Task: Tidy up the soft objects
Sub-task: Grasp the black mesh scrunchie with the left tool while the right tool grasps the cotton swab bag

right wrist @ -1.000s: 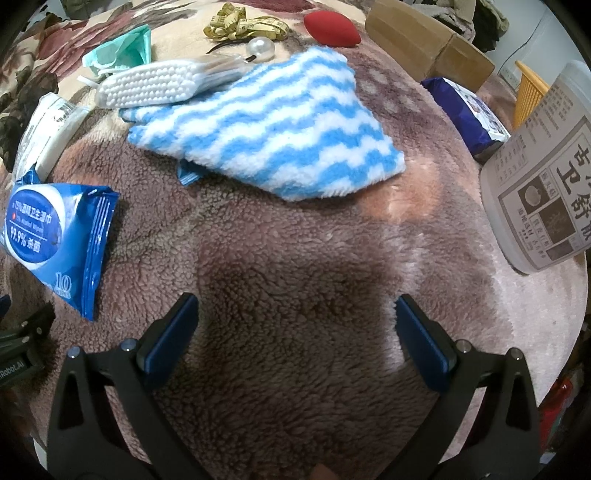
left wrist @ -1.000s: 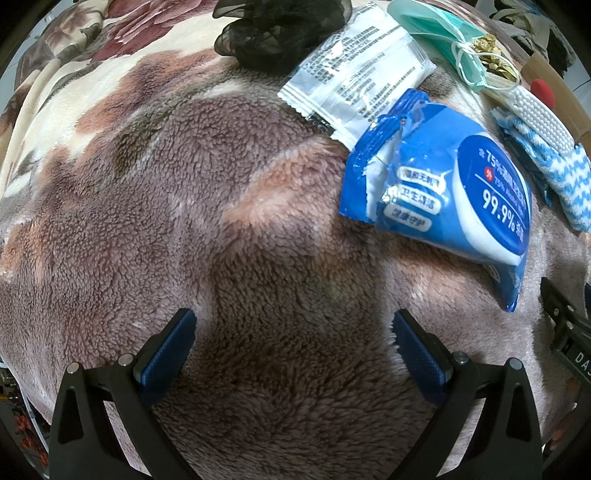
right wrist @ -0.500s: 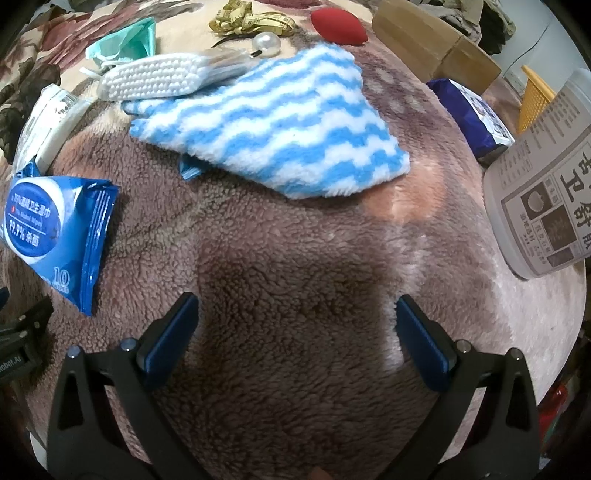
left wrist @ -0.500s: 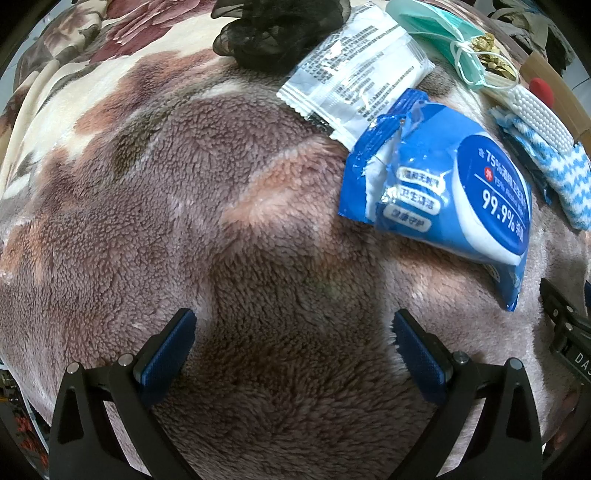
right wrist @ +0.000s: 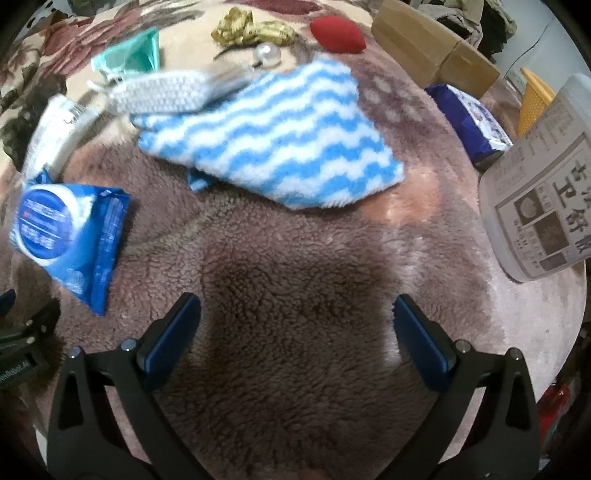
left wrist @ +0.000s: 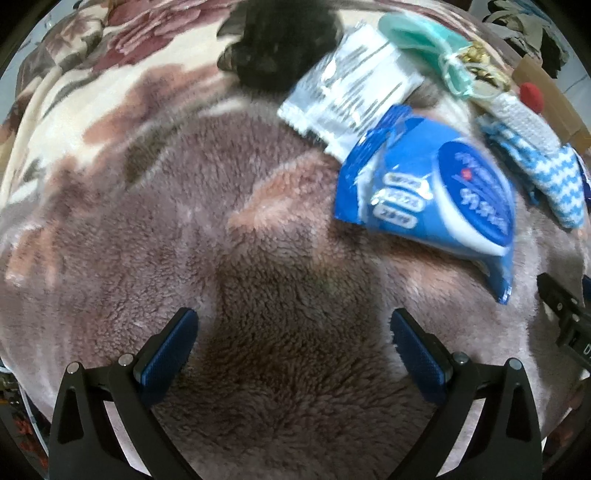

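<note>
The left gripper [left wrist: 293,332] hangs over a brown fleece blanket [left wrist: 155,236] with its jaws spread wide and nothing between them. Ahead of it, from left to right, a black bundle of fabric [left wrist: 280,51] lies at the far edge, a white packet [left wrist: 351,96] rests just beside it, and a blue pack of wipes [left wrist: 436,184] overlaps the near corner of that packet. Further right sit a green face mask [left wrist: 417,33], a white brush [left wrist: 524,118] and a blue and white striped cloth [left wrist: 557,181]; this view is blurred, so small print is unreadable.

The right gripper [right wrist: 297,317] is also wide open and empty above bare blanket [right wrist: 295,369]. In its view the blue pack of wipes [right wrist: 70,229] lies at the left, well apart from the fingers. The white brush [right wrist: 162,94] rests touching the far left edge of the striped cloth [right wrist: 273,136], which lies flat in the middle. Behind them are the green mask [right wrist: 129,53], a gold ribbon [right wrist: 251,31], a pearl-like bead [right wrist: 267,53] and a red sponge [right wrist: 338,35]. To the right are a cardboard box [right wrist: 432,51], a dark blue packet [right wrist: 469,118] and a grey printed pack [right wrist: 543,184].
</note>
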The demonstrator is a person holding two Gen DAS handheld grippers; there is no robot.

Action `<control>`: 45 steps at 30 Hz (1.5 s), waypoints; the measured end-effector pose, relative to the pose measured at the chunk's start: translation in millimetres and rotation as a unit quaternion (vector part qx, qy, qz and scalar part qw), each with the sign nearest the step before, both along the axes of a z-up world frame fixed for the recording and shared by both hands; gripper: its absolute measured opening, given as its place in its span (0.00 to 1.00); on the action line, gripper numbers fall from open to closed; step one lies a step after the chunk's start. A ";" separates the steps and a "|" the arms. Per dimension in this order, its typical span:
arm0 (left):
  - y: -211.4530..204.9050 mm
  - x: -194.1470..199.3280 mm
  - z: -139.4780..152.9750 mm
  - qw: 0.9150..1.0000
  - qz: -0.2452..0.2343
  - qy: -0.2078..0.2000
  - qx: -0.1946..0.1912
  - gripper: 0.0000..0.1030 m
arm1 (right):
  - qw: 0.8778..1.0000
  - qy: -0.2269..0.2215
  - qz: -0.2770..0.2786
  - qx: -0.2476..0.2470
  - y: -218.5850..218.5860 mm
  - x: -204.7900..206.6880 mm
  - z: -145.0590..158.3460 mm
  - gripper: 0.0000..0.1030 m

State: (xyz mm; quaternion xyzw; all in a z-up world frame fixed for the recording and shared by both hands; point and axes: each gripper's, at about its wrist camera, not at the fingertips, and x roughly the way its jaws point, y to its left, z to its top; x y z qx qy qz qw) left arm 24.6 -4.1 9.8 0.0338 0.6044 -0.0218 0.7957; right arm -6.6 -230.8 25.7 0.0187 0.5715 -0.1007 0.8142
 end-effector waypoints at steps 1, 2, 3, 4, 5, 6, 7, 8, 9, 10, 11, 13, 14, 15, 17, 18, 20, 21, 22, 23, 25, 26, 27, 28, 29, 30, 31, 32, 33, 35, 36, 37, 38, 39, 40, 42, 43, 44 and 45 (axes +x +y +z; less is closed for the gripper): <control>-0.5 -1.7 8.4 1.000 -0.004 -0.008 0.002 0.98 | 1.000 -0.005 0.001 0.004 -0.3 -1.4 5.9 1.00; -0.9 -3.0 15.9 1.000 -0.008 -0.016 0.000 0.98 | 1.000 -0.012 0.003 0.009 -0.6 -3.2 14.0 1.00; -0.9 -4.4 25.6 1.000 -0.013 -0.027 -0.005 0.98 | 1.000 -0.018 0.005 0.012 -0.8 -4.2 21.0 1.00; -0.6 -5.4 33.5 0.999 -0.018 -0.036 -0.009 0.98 | 1.000 -0.026 0.009 0.015 -0.5 -5.0 29.0 1.00; 0.2 -5.4 43.3 0.999 -0.023 -0.047 -0.013 0.98 | 0.999 -0.034 0.013 0.017 0.1 -5.0 37.0 1.00; 2.2 -3.6 51.8 0.998 -0.026 -0.055 -0.019 0.98 | 0.999 -0.042 0.018 0.020 1.0 -3.7 44.0 1.00; 4.4 -1.3 57.7 0.998 -0.025 -0.061 -0.023 0.98 | 0.998 -0.049 0.023 0.024 2.2 -1.2 51.1 1.00; 8.4 3.9 64.0 0.997 -0.020 -0.065 -0.029 0.98 | 0.998 -0.053 0.027 0.028 2.7 2.4 56.6 1.00; 11.3 9.2 69.1 0.997 -0.015 -0.067 -0.036 0.98 | 0.997 -0.058 0.030 0.034 3.2 7.8 62.3 1.00; 16.4 15.2 72.5 0.997 -0.008 -0.068 -0.043 0.98 | 0.997 -0.061 0.032 0.040 3.8 13.9 66.7 1.00; 20.8 22.5 75.9 0.997 -0.001 -0.069 -0.047 0.98 | 0.996 -0.062 0.033 0.045 6.6 20.1 69.4 1.00; 24.8 35.9 80.0 0.996 0.008 -0.075 -0.041 0.98 | 0.995 -0.064 0.033 0.062 8.5 34.3 74.3 1.00; 27.3 42.1 81.3 0.996 0.011 -0.078 -0.039 0.98 | 0.995 -0.066 0.033 0.069 10.5 41.1 76.2 1.00; 26.8 49.4 81.2 0.996 0.014 -0.080 -0.037 0.98 | 0.995 -0.067 0.032 0.072 14.8 46.6 74.7 1.00; 32.8 66.1 83.3 0.995 0.021 -0.086 -0.039 0.98 | 0.994 -0.066 0.028 0.082 18.0 62.0 74.9 1.00; 35.4 75.4 85.0 0.995 0.024 -0.089 -0.040 0.98 | 0.994 -0.063 0.024 0.087 15.7 67.6 74.8 1.00; 34.7 88.2 90.5 0.994 0.029 -0.094 -0.045 0.98 | 0.994 -0.054 0.011 0.098 15.3 78.5 71.7 1.00; 36.8 96.6 91.1 0.994 0.032 -0.093 -0.047 0.98 | 0.993 -0.047 0.003 0.105 14.4 84.0 69.5 1.00; 35.8 99.9 91.6 0.994 0.033 -0.093 -0.049 0.98 | 0.993 -0.040 -0.004 0.115 13.4 89.9 66.1 1.00; 36.9 107.4 91.7 0.994 0.034 -0.093 -0.052 0.98 | 0.991 -0.031 -0.014 0.126 11.9 96.4 62.4 1.00; 36.1 120.6 90.2 0.994 0.033 -0.091 -0.051 0.98 | 0.990 -0.012 -0.033 0.136 10.2 106.6 54.9 0.99; 35.7 125.8 89.0 0.994 0.032 -0.089 -0.049 0.97 | 0.989 -0.006 -0.041 0.142 9.8 111.0 51.6 0.99; 35.7 132.3 87.0 0.995 0.033 -0.086 -0.047 0.96 | 0.988 -0.002 -0.046 0.145 9.8 114.5 49.3 0.98; 34.3 136.1 85.1 0.995 0.033 -0.084 -0.047 0.96 | 0.988 0.005 -0.049 0.145 10.2 119.0 46.1 0.96; 33.7 141.9 81.6 0.995 0.035 -0.078 -0.047 0.96 | 0.988 0.011 -0.052 0.144 11.2 123.2 42.8 0.93; 32.7 147.0 78.6 0.996 0.036 -0.073 -0.047 0.96 | 0.988 0.017 -0.053 0.144 11.4 126.5 39.7 0.92; 31.5 152.3 73.8 0.996 0.037 -0.067 -0.048 0.95 | 0.988 0.025 -0.054 0.146 12.2 129.1 36.3 0.92; 29.6 156.4 69.7 0.996 0.037 -0.062 -0.047 0.93 | 0.987 0.035 -0.056 0.144 14.2 132.1 31.5 0.91; 27.8 160.2 65.6 0.997 0.038 -0.058 -0.047 0.90 | 0.987 0.042 -0.056 0.142 14.6 133.8 28.2 0.91; 26.2 166.2 56.8 0.997 0.041 -0.048 -0.050 0.87 | 0.988 0.056 -0.054 0.132 17.5 136.1 21.1 0.90; 25.7 168.2 51.5 0.997 0.043 -0.041 -0.051 0.82 | 0.989 0.058 -0.050 0.128 18.9 136.1 19.1 0.89; 25.5 169.5 48.7 0.997 0.044 -0.038 -0.054 0.77 | 0.989 0.053 -0.045 0.130 19.6 134.9 19.2 0.82; 25.9 169.5 45.1 0.996 0.044 -0.033 -0.064 0.54 | 0.990 0.048 -0.040 0.129 19.9 133.2 20.8 0.71; 27.0 168.6 42.1 0.996 0.043 -0.025 -0.076 0.28 | 0.990 0.042 -0.035 0.129 20.0 130.9 23.7 0.70; 29.4 167.2 41.3 0.995 0.046 -0.021 -0.087 0.26 | 0.990 0.033 -0.031 0.131 19.5 128.0 26.9 0.69; 35.0 159.8 45.7 0.993 0.051 -0.036 -0.102 0.25 | 0.989 0.015 -0.021 0.143 17.0 119.0 37.5 0.68; 37.3 154.9 49.9 0.993 0.053 -0.047 -0.098 0.24 | 0.989 0.005 -0.018 0.149 15.3 113.4 44.4 0.68; 40.0 149.4 55.5 0.993 0.055 -0.056 -0.093 0.23 | 0.989 -0.005 -0.015 0.150 13.5 108.0 49.0 0.68; 42.8 143.7 61.2 0.992 0.058 -0.065 -0.095 0.23 | 0.989 -0.016 -0.012 0.149 12.3 101.9 55.3 0.68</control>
